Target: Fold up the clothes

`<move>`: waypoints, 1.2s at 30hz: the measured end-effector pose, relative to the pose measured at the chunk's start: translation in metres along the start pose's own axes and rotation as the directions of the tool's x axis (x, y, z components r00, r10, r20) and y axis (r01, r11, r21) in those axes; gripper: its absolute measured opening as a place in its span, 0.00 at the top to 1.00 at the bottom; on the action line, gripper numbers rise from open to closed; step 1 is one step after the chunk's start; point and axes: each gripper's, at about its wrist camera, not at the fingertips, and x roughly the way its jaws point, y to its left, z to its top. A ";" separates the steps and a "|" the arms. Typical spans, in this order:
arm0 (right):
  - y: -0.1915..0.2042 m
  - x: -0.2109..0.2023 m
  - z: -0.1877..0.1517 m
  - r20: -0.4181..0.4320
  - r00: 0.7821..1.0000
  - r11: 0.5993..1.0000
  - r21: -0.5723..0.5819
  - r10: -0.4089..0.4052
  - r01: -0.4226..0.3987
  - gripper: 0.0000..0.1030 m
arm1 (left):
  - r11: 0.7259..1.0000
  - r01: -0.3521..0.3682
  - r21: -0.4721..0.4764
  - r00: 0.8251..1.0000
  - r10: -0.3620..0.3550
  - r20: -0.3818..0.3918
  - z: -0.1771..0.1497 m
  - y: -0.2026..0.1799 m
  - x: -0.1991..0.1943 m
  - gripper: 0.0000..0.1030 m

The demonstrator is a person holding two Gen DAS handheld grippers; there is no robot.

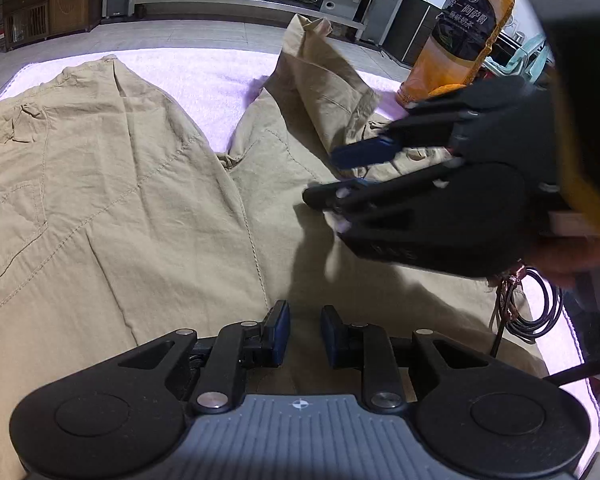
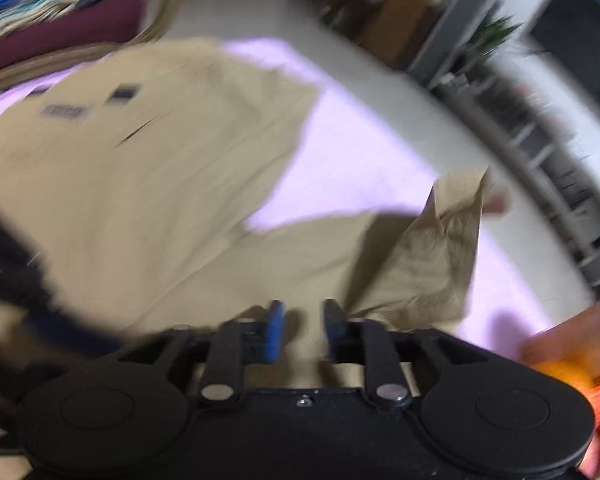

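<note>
Khaki cotton trousers (image 1: 140, 208) lie spread on the pale lilac towel-covered surface (image 1: 204, 80), legs running toward the upper frame in the left wrist view. One leg end (image 1: 320, 64) is folded back and raised at upper centre-right. The right gripper (image 1: 340, 176), fingers apart and holding nothing, sits just beside that raised leg, and is judged the nearer. The left gripper (image 1: 304, 336), fingers apart and holding nothing, hovers over the seat area at lower centre. An orange drink bottle (image 1: 460, 32) stands at upper right.

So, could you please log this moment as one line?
garment: khaki trousers spread on towel | left tool: open, empty | right tool: open, over trousers
</note>
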 end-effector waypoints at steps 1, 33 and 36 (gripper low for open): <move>-0.004 -0.010 -0.002 0.019 1.000 0.999 0.050 0.021 -0.022 0.67 | 1.000 0.001 0.000 1.000 -0.001 0.000 0.000 0.000 0.000 0.76; -0.046 -0.013 -0.004 0.054 0.988 0.919 0.377 -0.147 0.116 0.91 | 1.000 0.021 -0.017 1.000 -0.021 0.021 -0.003 0.004 0.000 0.76; -0.067 -0.043 0.004 0.065 0.952 0.909 0.321 -0.300 0.265 0.92 | 1.000 0.022 -0.014 1.000 -0.022 0.015 -0.001 0.005 0.001 0.76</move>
